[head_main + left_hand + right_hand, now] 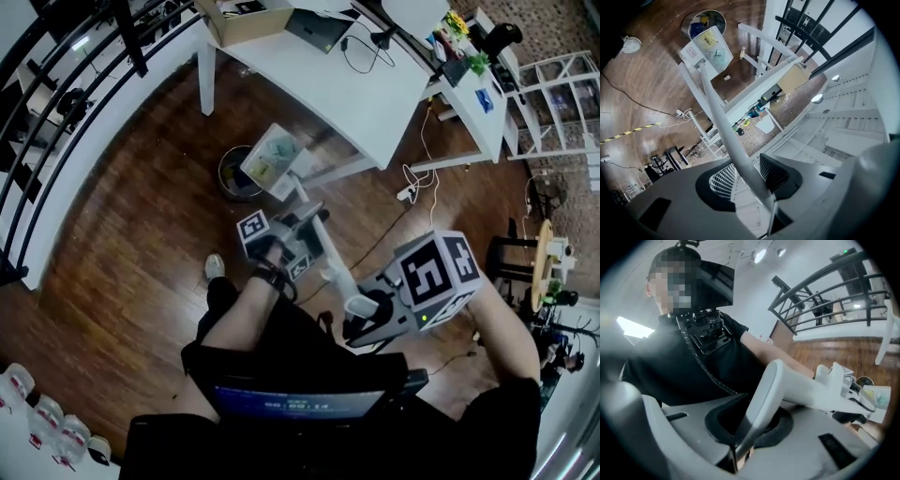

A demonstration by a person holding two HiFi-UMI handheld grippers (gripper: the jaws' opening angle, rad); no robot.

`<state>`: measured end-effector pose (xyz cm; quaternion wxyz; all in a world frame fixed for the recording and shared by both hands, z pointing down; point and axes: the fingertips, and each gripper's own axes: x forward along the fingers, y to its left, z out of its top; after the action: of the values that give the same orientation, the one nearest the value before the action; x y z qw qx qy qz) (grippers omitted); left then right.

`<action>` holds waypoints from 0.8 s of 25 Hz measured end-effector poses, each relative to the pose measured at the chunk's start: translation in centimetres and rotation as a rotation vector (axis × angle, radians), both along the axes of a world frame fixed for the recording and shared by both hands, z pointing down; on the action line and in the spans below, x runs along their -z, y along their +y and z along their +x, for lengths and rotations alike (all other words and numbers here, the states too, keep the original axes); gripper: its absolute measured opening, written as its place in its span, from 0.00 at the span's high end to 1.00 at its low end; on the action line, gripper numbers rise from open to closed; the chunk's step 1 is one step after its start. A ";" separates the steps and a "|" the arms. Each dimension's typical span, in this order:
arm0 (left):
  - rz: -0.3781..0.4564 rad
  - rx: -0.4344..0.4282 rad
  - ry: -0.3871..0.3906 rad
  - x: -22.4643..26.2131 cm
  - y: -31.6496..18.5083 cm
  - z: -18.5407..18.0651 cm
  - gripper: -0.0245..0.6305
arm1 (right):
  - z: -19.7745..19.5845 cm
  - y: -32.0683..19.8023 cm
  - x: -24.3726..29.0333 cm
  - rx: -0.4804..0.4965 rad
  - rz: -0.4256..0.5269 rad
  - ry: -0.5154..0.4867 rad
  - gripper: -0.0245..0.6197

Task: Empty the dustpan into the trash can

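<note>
1. Head view: I have the long dustpan (272, 157) held out ahead of me over the wooden floor. Its scoop is just beside the trash can (228, 178), overlapping the rim from this angle. My left gripper (305, 230) is clamped partway along the pole (330, 267). My right gripper (358, 317) has the bent grip end (361, 302) nearest my body.

2. Left gripper view: the jaws of my left gripper (747, 176) press on the pole (717, 103) from both sides. Up the pole, the dustpan (707, 51) shows something yellowish inside, so I judge it is not emptied yet. The trash can (692, 23) sits just beyond it, with litter already inside.

3. Right gripper view: my right gripper (754, 423) is nearly closed, pinching the grip end (771, 385). Far off, the dustpan (876, 397) is close by the trash can (865, 380).

4. Carrying looks done. What is left is getting the scoop over the opening and tipping it.
</note>
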<state>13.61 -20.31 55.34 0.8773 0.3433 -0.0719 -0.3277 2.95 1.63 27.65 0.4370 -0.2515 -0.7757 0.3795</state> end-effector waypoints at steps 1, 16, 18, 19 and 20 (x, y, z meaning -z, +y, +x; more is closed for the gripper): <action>-0.002 0.006 0.004 0.0 -0.2 0.2 0.74 | 0.2 0.0 0.0 0.019 -0.006 0.010 0.91; -0.054 0.069 0.055 -1.2 -1.3 0.2 0.76 | 0.7 0.0 -1.6 0.329 -0.102 0.163 0.91; -0.058 0.071 0.054 -1.3 -1.4 -0.1 0.76 | 0.7 0.2 -2.0 0.361 -0.102 0.194 0.91; -0.059 0.073 0.057 -1.3 -1.5 -0.2 0.76 | 0.6 0.3 -2.3 0.379 -0.100 0.210 0.91; -0.060 0.076 0.060 -1.3 -1.6 -0.4 0.76 | 0.5 0.4 -2.5 0.400 -0.100 0.225 0.91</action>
<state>13.20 -21.90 56.68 0.8757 0.3040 -0.0684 -0.3688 3.47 2.00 30.15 0.5741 -0.3777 -0.6372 0.3488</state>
